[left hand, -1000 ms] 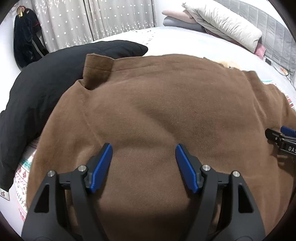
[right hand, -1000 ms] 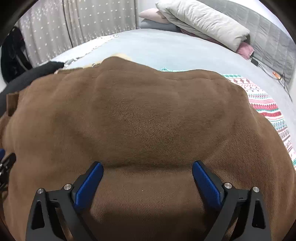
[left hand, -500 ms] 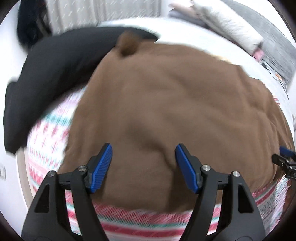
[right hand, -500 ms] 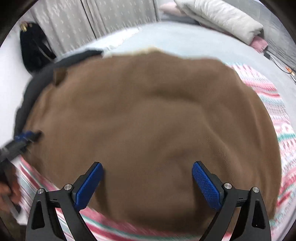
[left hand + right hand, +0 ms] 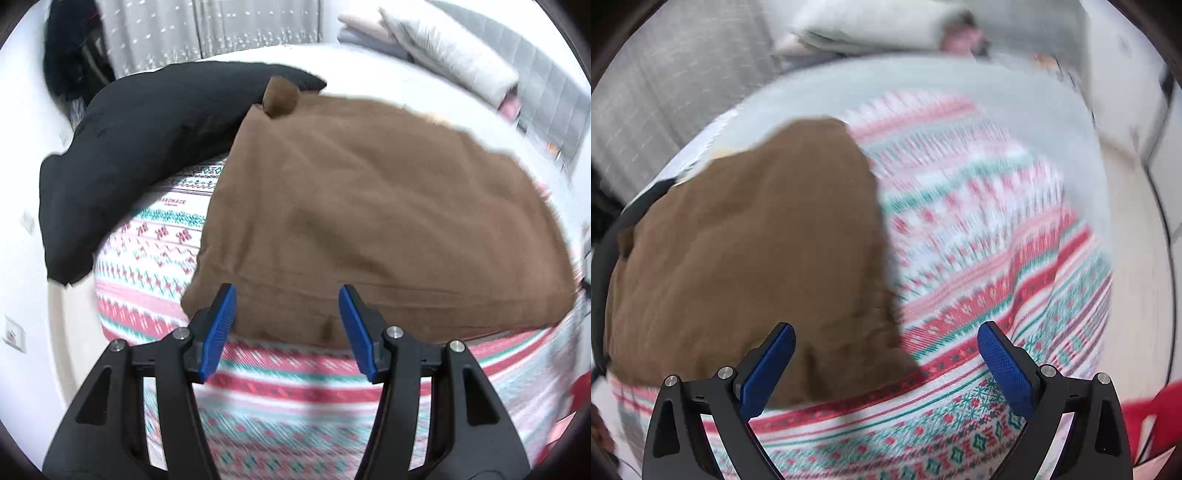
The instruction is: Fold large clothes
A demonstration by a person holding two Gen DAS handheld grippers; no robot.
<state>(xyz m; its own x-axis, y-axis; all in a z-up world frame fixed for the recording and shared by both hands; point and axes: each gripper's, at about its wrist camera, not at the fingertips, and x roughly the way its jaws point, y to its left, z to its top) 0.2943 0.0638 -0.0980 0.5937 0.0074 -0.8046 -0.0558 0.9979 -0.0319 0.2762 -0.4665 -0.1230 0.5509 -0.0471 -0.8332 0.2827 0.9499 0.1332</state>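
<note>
A folded brown garment (image 5: 369,206) lies flat on a red, white and green patterned blanket (image 5: 295,398) on the bed. My left gripper (image 5: 288,325) is open and empty, just off the garment's near edge. In the right wrist view the brown garment (image 5: 746,251) fills the left half, with the blanket (image 5: 979,240) to its right. My right gripper (image 5: 886,362) is open and empty, above the garment's near right corner and the blanket.
A black garment (image 5: 140,147) lies on the bed left of the brown one. Pillows (image 5: 443,55) are stacked at the back against a grey headboard. Curtains (image 5: 207,33) hang behind. Something red (image 5: 1152,421) shows at the right edge.
Both grippers have drawn back from over the brown garment toward its near edge. The patterned blanket now shows below it. The right view has swung right and is blurred.
</note>
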